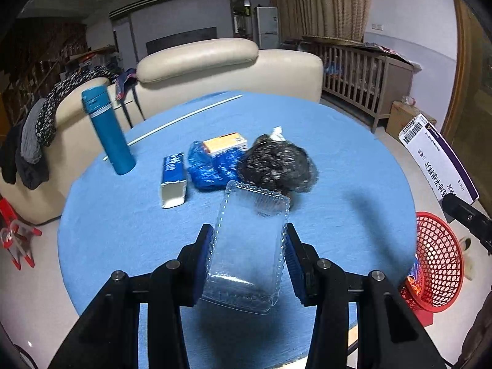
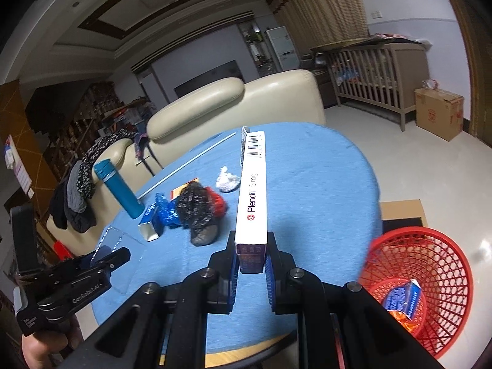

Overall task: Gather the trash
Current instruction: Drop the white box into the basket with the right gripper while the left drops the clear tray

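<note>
My left gripper is shut on a clear plastic clamshell tray, lifted over the blue round table. My right gripper is shut on a long white medicine box, held above the table's near right side. That box also shows at the right edge of the left wrist view. A red mesh basket stands on the floor to the right, with a blue-and-orange wrapper inside. On the table lie a black bag, a blue bag, an orange box, a blue-white carton and crumpled white paper.
A teal flask stands upright at the table's left, with a thin white rod lying behind it. A cream sofa with draped clothes sits beyond the table. A wooden crib and a cardboard box stand by the right wall.
</note>
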Action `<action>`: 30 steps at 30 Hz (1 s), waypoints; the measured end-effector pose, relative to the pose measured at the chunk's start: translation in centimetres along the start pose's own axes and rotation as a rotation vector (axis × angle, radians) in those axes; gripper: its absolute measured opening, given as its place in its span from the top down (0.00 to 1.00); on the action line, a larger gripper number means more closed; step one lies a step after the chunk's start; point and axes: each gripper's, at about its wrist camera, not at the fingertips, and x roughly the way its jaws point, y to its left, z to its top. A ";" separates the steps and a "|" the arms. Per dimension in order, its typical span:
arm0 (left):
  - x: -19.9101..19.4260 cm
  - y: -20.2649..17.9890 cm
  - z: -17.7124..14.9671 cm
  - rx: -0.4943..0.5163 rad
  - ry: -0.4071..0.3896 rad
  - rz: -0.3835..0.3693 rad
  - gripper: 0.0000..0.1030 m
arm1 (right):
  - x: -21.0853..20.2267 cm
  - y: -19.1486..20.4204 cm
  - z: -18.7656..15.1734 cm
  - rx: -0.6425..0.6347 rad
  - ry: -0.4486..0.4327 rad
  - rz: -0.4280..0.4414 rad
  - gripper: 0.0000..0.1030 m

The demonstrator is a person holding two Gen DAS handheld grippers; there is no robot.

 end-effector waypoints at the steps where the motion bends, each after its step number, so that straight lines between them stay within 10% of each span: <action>1: 0.1 -0.6 0.1 0.011 0.000 -0.005 0.54 | -0.1 -0.5 0.0 0.008 -0.002 -0.006 0.84; 30: 1.9 -17.6 1.2 0.276 0.049 -0.295 0.54 | -4.1 -19.0 -4.2 0.295 0.029 -0.289 0.84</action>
